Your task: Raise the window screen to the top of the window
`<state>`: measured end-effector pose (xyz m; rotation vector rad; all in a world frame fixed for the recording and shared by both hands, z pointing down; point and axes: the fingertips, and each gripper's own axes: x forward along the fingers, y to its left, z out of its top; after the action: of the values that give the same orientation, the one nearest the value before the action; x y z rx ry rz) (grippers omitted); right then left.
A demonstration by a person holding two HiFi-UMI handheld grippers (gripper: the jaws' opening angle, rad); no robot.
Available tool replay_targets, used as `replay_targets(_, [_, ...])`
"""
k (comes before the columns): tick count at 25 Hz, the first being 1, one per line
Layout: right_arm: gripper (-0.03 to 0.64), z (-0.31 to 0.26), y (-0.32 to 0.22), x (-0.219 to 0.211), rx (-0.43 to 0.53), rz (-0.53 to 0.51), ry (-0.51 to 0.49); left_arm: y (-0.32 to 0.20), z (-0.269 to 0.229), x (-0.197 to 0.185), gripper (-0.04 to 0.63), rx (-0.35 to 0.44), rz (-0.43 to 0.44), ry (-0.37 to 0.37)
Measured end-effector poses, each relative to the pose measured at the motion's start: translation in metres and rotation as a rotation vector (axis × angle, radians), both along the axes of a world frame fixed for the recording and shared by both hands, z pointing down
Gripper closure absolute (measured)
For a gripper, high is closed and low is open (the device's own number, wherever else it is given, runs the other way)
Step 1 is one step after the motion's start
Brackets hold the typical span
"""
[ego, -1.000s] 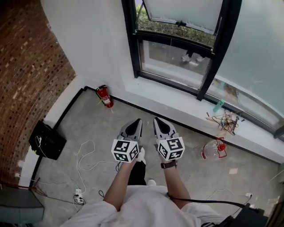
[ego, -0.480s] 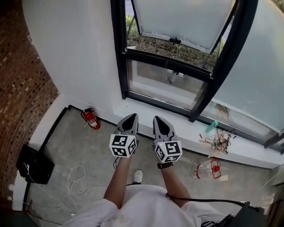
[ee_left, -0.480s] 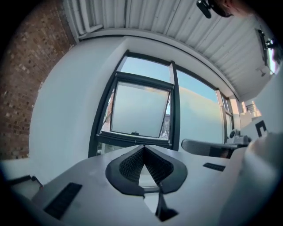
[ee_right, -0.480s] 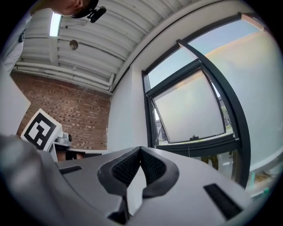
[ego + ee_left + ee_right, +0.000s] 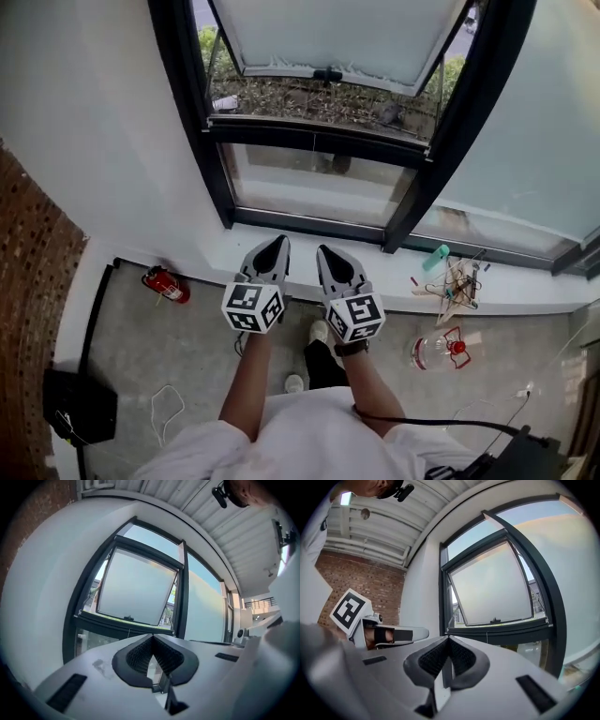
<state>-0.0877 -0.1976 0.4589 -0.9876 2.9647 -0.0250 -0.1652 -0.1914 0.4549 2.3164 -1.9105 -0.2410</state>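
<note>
Ahead of my left tongs point(image 5: 278, 241) and right tongs point(image 5: 322, 249) I have open air up to the window frame point(image 5: 309, 139). The right end of the sill point(image 5: 384, 272) is cluttered by a teal bottle point(image 5: 435, 256) and a tangle of wires point(image 5: 461, 281).

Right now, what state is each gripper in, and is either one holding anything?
Left gripper: closed, holding nothing.
Right gripper: closed, holding nothing.

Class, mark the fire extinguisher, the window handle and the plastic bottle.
fire extinguisher point(image 5: 168, 287), head view, red cylinder body.
window handle point(image 5: 327, 74), head view, black middle.
plastic bottle point(image 5: 427, 352), head view, clear body.
</note>
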Motion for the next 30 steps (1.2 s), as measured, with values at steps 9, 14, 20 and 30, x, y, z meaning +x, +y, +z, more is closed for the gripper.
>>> replay_targets(9, [0.615,-0.048,-0.187,-0.026,0.109,0.029,-0.078,-0.190,-0.027,-0.015,0.597,0.038,0.104,-0.173])
replay_targets(14, [0.615,-0.064,-0.271,-0.016,0.125,0.042,-0.109,-0.270,-0.038,-0.026,0.597,0.046,0.104,-0.216])
replay_targets(20, [0.615,0.003,-0.326,-0.049,-0.048,0.004,-0.041,-0.323,-0.010,-0.038,0.595,-0.004,0.143,-0.311])
replay_targets(30, [0.562,0.052,-0.359,-0.101,-0.107,0.013,0.016,-0.383,0.031,-0.067,0.591,-0.108,0.345,-1.001])
